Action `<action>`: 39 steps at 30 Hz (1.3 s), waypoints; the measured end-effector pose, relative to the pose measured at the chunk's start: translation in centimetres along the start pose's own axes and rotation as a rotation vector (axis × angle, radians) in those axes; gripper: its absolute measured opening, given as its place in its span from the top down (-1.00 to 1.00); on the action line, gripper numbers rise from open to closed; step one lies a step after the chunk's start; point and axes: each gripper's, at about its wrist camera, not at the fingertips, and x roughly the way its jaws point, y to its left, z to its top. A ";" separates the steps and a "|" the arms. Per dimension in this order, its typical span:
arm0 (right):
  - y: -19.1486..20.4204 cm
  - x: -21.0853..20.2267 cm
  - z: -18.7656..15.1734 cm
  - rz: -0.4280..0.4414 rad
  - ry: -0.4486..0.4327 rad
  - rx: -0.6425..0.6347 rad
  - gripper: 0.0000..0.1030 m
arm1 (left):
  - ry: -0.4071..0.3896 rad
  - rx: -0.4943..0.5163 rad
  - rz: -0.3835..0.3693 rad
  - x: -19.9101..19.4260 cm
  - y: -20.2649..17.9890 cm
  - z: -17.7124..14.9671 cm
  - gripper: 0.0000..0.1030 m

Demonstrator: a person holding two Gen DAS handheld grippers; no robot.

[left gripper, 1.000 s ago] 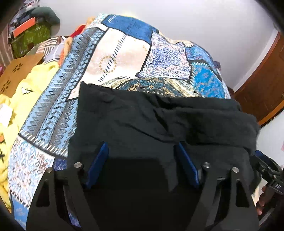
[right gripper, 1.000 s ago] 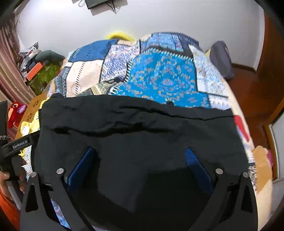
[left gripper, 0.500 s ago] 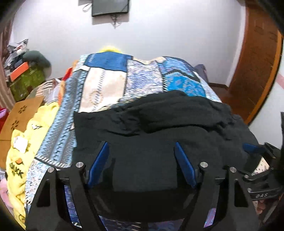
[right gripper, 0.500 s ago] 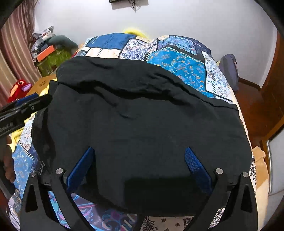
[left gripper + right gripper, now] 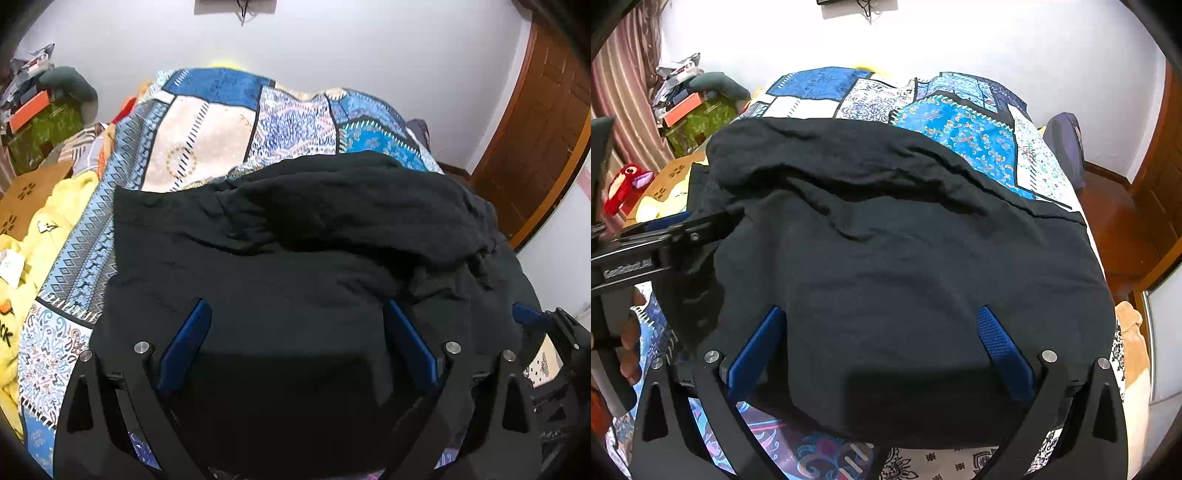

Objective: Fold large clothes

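Note:
A large black garment (image 5: 295, 251) lies on a bed with a blue patchwork quilt (image 5: 207, 129). Its far part is folded toward me in a rumpled roll. It fills the right wrist view (image 5: 905, 258) too. My left gripper (image 5: 295, 317) is open, its blue-padded fingers (image 5: 184, 343) spread wide over the near part of the cloth. My right gripper (image 5: 882, 314) is open too, fingers (image 5: 1001, 343) wide over the near hem. The left gripper also shows at the left in the right wrist view (image 5: 665, 236), the right gripper at the right edge of the left wrist view (image 5: 532, 317).
Yellow clothes (image 5: 33, 236) lie left of the bed. Boxes and clutter (image 5: 690, 110) stand by the far left wall with a red plush toy (image 5: 624, 184). A wooden door (image 5: 543, 129) is at the right. A dark bag (image 5: 1067, 147) sits by the bed's right side.
The far part of the black garment has come over toward me and now lies doubled on the near part. Both grippers stay open, moved slightly inward above the cloth.

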 end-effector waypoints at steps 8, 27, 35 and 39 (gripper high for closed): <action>0.1 -0.6 -0.5 -0.010 0.010 -0.011 -0.99 | -0.282 -0.042 0.016 -8.0 3.1 -4.1 -0.87; 0.0 -0.6 -0.6 -0.009 0.023 0.022 -1.00 | 0.018 -0.640 -0.348 -2.0 13.6 -10.5 -0.87; -0.1 -0.4 -0.6 0.017 0.013 0.022 -1.00 | 0.018 -0.850 -0.423 1.8 15.6 -8.5 -0.88; -0.1 -0.4 -0.6 0.018 0.017 0.027 -1.00 | 0.023 -0.949 -0.484 3.0 16.4 -7.3 -0.87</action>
